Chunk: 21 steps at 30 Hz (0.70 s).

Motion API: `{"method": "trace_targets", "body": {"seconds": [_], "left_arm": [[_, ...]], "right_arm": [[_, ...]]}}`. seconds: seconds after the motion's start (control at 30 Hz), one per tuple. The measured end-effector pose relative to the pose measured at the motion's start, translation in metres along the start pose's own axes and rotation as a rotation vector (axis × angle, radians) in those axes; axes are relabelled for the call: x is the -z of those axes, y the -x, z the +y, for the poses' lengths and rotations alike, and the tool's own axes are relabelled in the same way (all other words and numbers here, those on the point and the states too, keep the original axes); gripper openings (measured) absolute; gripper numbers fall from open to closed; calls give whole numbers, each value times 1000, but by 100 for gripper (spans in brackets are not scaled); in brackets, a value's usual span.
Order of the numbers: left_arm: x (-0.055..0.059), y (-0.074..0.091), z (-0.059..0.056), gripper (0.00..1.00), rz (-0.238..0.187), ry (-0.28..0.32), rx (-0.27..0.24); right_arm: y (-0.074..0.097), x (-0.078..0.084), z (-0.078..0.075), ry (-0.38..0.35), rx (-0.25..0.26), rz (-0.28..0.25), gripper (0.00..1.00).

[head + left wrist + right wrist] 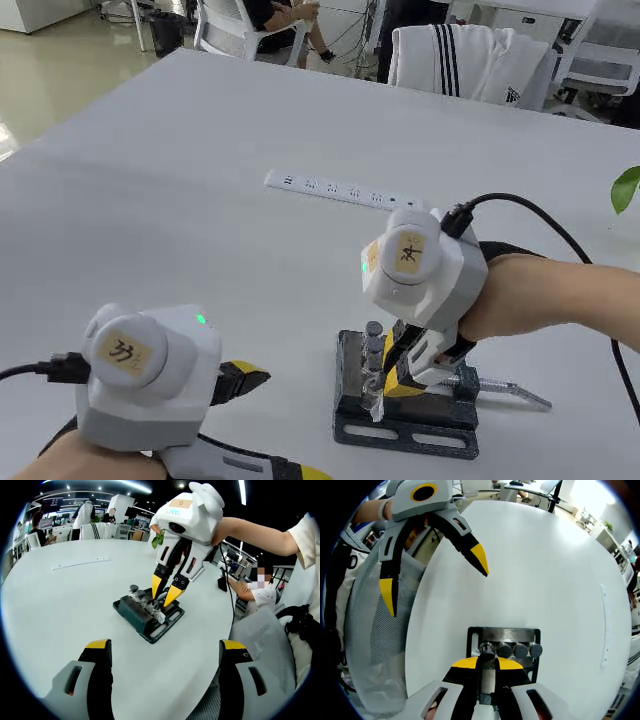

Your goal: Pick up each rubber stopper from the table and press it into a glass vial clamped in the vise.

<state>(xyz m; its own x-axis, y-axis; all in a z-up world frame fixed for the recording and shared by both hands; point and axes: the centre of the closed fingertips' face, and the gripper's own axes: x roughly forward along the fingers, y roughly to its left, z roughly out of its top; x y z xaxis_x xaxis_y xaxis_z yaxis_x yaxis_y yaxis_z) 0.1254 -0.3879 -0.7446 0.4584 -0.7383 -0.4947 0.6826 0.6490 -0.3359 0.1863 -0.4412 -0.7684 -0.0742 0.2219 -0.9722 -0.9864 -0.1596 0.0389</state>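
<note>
Bearing down over the vise with right gripper jaws pinched on a rubber stopper, seemingly to seat it in the end glass vial, left gripper held clear, jaws wide and empty.
</note>
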Motion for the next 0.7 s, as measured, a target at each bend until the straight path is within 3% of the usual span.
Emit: {"method": "trace_targets", "body": {"seconds": [0.7], "left_arm": [[1, 1, -1, 87, 2, 0, 4]], "right_arm": [[-2, -4, 1, -25, 2, -29, 10]]}}
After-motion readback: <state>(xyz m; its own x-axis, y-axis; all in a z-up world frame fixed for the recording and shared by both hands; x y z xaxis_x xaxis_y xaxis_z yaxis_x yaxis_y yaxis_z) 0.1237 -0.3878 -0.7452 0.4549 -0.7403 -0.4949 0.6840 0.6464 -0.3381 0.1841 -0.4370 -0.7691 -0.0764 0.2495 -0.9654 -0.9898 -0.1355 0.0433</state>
